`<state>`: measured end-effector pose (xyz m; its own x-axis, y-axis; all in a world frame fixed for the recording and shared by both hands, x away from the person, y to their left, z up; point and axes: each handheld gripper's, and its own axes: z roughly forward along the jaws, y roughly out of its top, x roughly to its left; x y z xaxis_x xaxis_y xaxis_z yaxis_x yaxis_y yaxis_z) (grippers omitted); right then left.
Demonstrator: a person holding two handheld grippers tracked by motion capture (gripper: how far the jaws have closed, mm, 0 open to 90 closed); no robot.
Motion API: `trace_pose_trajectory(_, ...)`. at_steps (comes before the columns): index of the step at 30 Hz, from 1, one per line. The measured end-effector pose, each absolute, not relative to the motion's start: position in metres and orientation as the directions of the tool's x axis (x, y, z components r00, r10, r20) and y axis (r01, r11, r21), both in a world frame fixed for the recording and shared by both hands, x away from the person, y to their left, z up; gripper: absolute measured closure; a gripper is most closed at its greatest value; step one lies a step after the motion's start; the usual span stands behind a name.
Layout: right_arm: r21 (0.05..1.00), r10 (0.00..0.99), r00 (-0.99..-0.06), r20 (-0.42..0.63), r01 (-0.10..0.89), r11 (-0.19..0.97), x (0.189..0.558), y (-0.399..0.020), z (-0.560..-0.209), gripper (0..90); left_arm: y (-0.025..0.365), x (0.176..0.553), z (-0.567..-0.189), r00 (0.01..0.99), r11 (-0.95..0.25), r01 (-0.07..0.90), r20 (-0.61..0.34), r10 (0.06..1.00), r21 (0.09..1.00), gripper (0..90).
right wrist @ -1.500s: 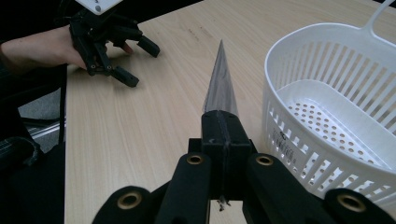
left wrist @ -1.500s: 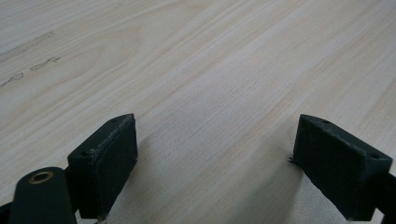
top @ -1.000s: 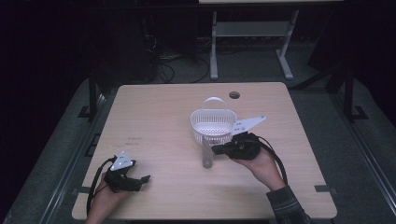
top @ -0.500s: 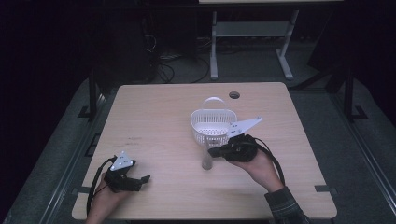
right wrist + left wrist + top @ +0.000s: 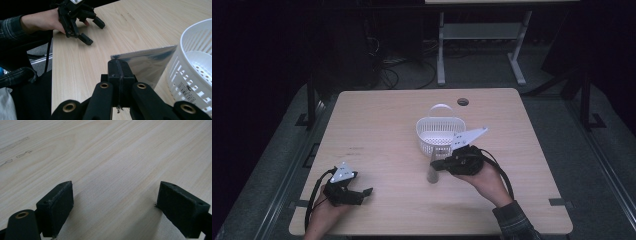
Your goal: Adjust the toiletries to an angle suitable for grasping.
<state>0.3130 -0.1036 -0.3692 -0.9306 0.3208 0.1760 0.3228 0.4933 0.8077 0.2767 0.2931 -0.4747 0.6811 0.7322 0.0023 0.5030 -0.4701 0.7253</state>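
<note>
Table (image 5: 377, 125): I see a light wood top, faint scuff marks at its left.
Cable hole (image 5: 463, 102): far edge.
White frame (image 5: 482, 35): on the floor beyond.

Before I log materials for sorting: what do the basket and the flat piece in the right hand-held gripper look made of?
Basket: white plastic, probably; moulded slotted walls, matte. Flat piece: thin silvery sheet, shiny and reflective, perhaps foil or metallised plastic; I cannot tell which.

Basket (image 5: 197, 67) cut off at right edge; silver pouch's (image 5: 147, 65) near end hidden behind right gripper (image 5: 119, 72).
</note>
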Motion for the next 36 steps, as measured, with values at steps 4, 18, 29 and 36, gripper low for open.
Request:
trace_pose_trajectory(4, 0.807, 0.312, -0.933, 0.179, 0.321, 0.495, 0.312, -0.100, -0.370, 89.6, 0.293, 0.277, -0.475, 0.681, -0.470, 0.503, 0.002, 0.732, 0.725, 12.7)
trace_pose_trajectory(18, 0.803, 0.363, -0.917, 0.163, 0.337, 0.492, 0.311, -0.107, -0.366, 82.6, 0.293, 0.277, -0.475, 0.681, -0.470, 0.503, 0.002, 0.732, 0.725, 12.7)
trace_pose_trajectory(29, 0.777, 0.485, -0.865, 0.130, 0.393, 0.492, 0.313, -0.119, -0.363, 41.9, 0.293, 0.276, -0.475, 0.680, -0.468, 0.505, 0.001, 0.733, 0.725, 12.7)
trace_pose_trajectory(36, 0.742, 0.515, -0.850, 0.114, 0.417, 0.524, 0.316, -0.117, -0.362, 18.6, 0.293, 0.276, -0.475, 0.681, -0.471, 0.503, 0.004, 0.733, 0.725, 12.7)
